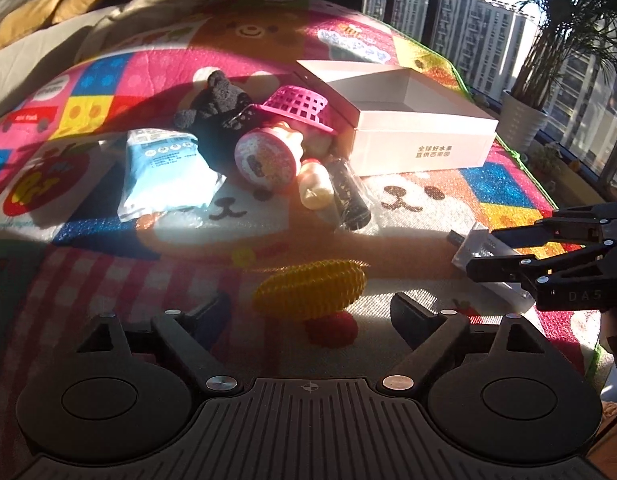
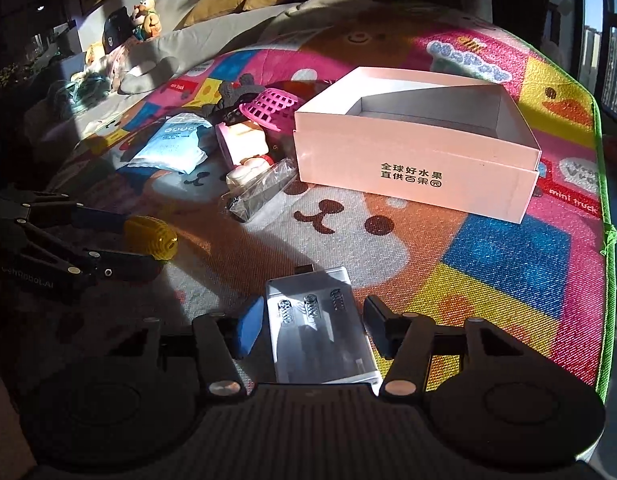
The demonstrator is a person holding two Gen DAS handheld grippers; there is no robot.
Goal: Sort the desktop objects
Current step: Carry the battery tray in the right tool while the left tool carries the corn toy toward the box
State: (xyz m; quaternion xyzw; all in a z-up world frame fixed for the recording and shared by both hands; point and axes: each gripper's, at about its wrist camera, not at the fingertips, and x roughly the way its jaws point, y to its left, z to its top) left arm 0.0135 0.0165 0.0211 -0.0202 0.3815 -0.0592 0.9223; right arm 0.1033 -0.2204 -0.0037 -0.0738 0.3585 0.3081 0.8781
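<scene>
A yellow toy corn (image 1: pixel 308 286) lies on the colourful play mat (image 1: pixel 388 216), just ahead of and between the fingertips of my left gripper (image 1: pixel 310 312). That gripper is open, with clear gaps on both sides of the corn (image 2: pixel 154 238). A clear battery case (image 2: pixel 316 328) with springs inside lies between the pads of my right gripper (image 2: pixel 314 320), which meet its two long sides. In the left wrist view the right gripper (image 1: pixel 482 251) reaches in from the right over the case (image 1: pixel 468 246). An open white box (image 2: pixel 408 160) stands farther back.
Left of the box lies a heap: a pink basket (image 1: pixel 300 106), a black plush (image 1: pixel 216 108), a blue-white packet (image 1: pixel 164 172), a pink round toy (image 1: pixel 266 158), a cream toy (image 1: pixel 316 190) and a wrapped black tube (image 2: pixel 260 196). The mat's green edge (image 2: pixel 604 200) runs on the right.
</scene>
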